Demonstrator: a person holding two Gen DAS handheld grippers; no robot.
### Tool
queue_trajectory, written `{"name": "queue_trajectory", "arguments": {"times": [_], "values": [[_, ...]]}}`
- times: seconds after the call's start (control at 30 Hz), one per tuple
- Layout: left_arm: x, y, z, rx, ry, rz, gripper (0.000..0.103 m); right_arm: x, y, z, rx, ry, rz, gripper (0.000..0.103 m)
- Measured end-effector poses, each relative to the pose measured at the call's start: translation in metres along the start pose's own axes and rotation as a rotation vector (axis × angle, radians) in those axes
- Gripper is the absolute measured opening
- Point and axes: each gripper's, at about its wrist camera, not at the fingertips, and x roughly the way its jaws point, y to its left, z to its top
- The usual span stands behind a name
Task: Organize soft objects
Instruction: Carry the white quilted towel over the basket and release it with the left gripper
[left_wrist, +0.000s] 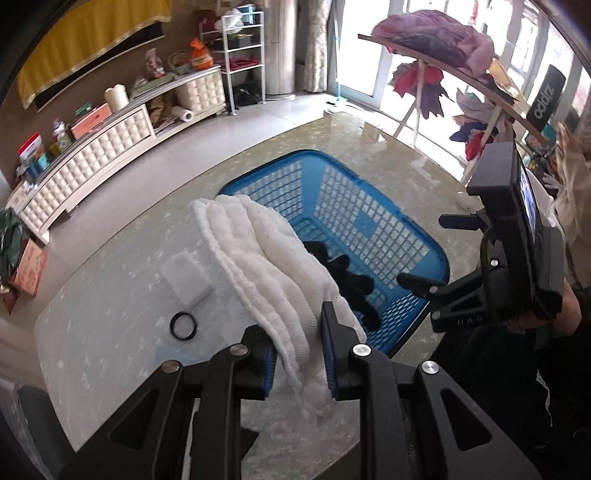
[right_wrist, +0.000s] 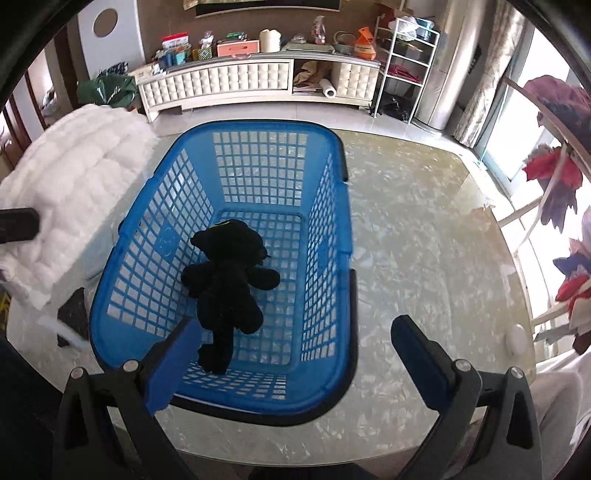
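Observation:
My left gripper (left_wrist: 297, 354) is shut on a folded white cloth (left_wrist: 266, 258) and holds it above the table beside the left rim of the blue basket (left_wrist: 417, 221). The cloth also shows in the right wrist view (right_wrist: 74, 192), left of the basket (right_wrist: 336, 206). A black plush bear (right_wrist: 229, 277) lies on the basket floor; part of it shows in the left wrist view (left_wrist: 351, 280). My right gripper (right_wrist: 291, 350) is open and empty over the basket's near end; it shows in the left wrist view (left_wrist: 421, 284) at the right.
A white sponge block (left_wrist: 184, 277) and a black ring (left_wrist: 183, 326) lie on the marble table (left_wrist: 110, 332) left of the basket. A small white disc (right_wrist: 517, 338) lies near the table's right edge. A rack with coloured cloths (left_wrist: 436, 40) stands beyond the table.

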Motion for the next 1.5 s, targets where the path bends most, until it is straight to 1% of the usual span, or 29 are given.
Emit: {"name": "queue_trajectory", "arguments": {"times": [0.27, 0.47, 0.57, 0.73, 0.9, 1.0, 1.23, 1.33, 1.43, 1.5], "values": [[0.022, -0.019, 0.031, 0.065, 0.015, -0.022, 0.019, 0.003, -0.014, -0.001, 0.059, -0.012, 0.034, 0.103], [0.043, -0.025, 0.047, 0.085, 0.031, -0.038, 0.019, 0.011, -0.019, 0.0, 0.087, -0.014, 0.054, 0.103], [0.059, -0.027, 0.05, 0.101, 0.055, -0.049, 0.019, 0.015, -0.02, 0.0, 0.084, -0.006, 0.054, 0.103], [0.097, -0.025, 0.054, 0.098, 0.105, -0.06, 0.019, 0.021, -0.024, -0.001, 0.09, 0.005, 0.056, 0.103], [0.124, -0.024, 0.057, 0.124, 0.122, -0.069, 0.019, 0.022, -0.031, -0.002, 0.109, 0.002, 0.065, 0.103], [0.134, -0.024, 0.06, 0.131, 0.121, -0.074, 0.019, 0.025, -0.033, -0.002, 0.116, 0.006, 0.062, 0.103], [0.152, -0.031, 0.063, 0.197, 0.139, -0.065, 0.02, 0.036, -0.032, -0.002, 0.128, 0.032, 0.073, 0.103], [0.158, -0.032, 0.065, 0.223, 0.135, -0.067, 0.02, 0.036, -0.034, -0.001, 0.136, 0.029, 0.08, 0.103], [0.162, -0.036, 0.065, 0.242, 0.148, -0.07, 0.021, 0.036, -0.035, -0.001, 0.145, 0.029, 0.085, 0.103], [0.162, -0.035, 0.067, 0.25, 0.147, -0.059, 0.021, 0.037, -0.036, -0.001, 0.153, 0.034, 0.091, 0.103]]}}
